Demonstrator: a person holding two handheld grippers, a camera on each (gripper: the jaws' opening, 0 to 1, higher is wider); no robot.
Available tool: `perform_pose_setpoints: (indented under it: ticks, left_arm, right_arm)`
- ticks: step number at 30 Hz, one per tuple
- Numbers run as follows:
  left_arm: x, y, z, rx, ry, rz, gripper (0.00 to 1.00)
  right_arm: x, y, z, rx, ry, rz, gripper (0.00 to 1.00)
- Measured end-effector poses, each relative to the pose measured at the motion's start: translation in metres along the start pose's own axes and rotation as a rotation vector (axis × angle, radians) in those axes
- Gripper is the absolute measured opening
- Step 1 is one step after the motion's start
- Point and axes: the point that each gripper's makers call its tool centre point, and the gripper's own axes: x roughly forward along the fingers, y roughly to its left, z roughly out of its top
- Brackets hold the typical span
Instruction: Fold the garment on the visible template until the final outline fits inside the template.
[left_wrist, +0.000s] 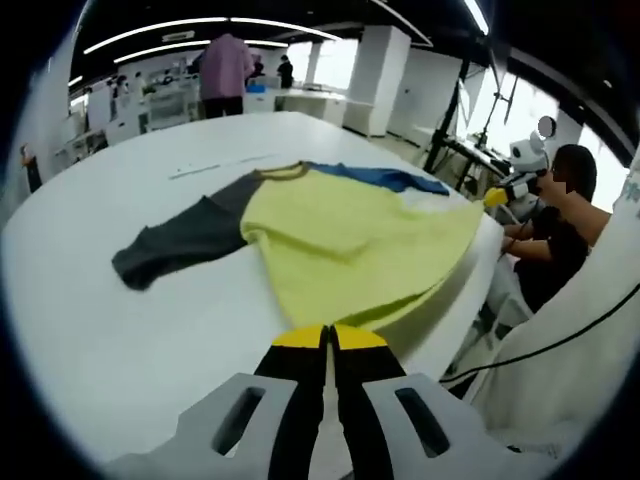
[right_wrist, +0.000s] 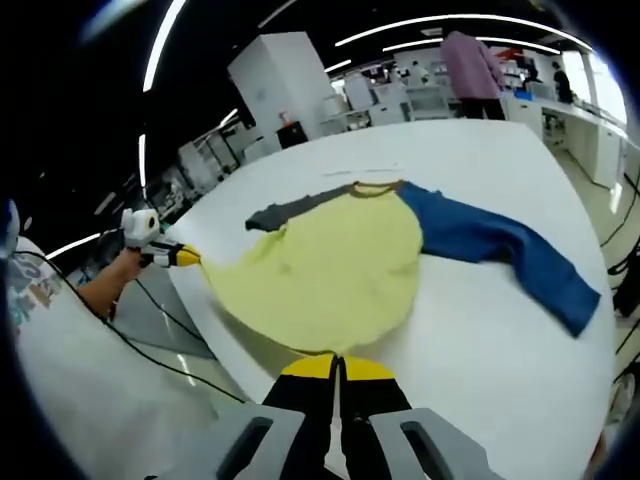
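Garment (left_wrist: 350, 240) spread on white tabletop (left_wrist: 150, 330). Left claw (left_wrist: 328, 337) and right claw (right_wrist: 337, 366) each clenched on its yellow hem, at opposite corners.

- A white table (left_wrist: 130, 330) spans both views, its surface bare apart from what lies on it.
- A person in a pink top (left_wrist: 226, 70) stands beyond the far edge of the table, back turned, at a counter (left_wrist: 300, 100).
- A seated person in black (left_wrist: 555, 250) is at the right of the left gripper view, beside the table edge.
- White pillars (left_wrist: 380, 75) rise behind the table.
- Long ceiling lights (left_wrist: 200, 30) curve overhead.
- Black cables (right_wrist: 160, 330) hang below the table edge in the right gripper view.
- Shelves and benches (right_wrist: 200, 160) line the back of the room, too small to read.
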Motion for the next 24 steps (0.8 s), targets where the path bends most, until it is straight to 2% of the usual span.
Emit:
perform_pose_setpoints:
  ticks: [8, 15, 24]
  left_arm:
    - [0.004, 0.001, -0.024, -0.015, 0.034, -0.001, 0.0]
    - [0.006, 0.007, -0.044, -0.037, 0.081, 0.011, 0.0]
    - [0.009, 0.006, -0.067, -0.066, 0.129, 0.006, 0.0]
  right_arm:
    - [0.014, -0.004, -0.035, 0.028, 0.07, 0.015, 0.0]
    - [0.025, 0.0, -0.058, 0.043, 0.122, 0.034, 0.0]
    - [0.03, 0.0, -0.068, 0.045, 0.142, 0.036, 0.0]
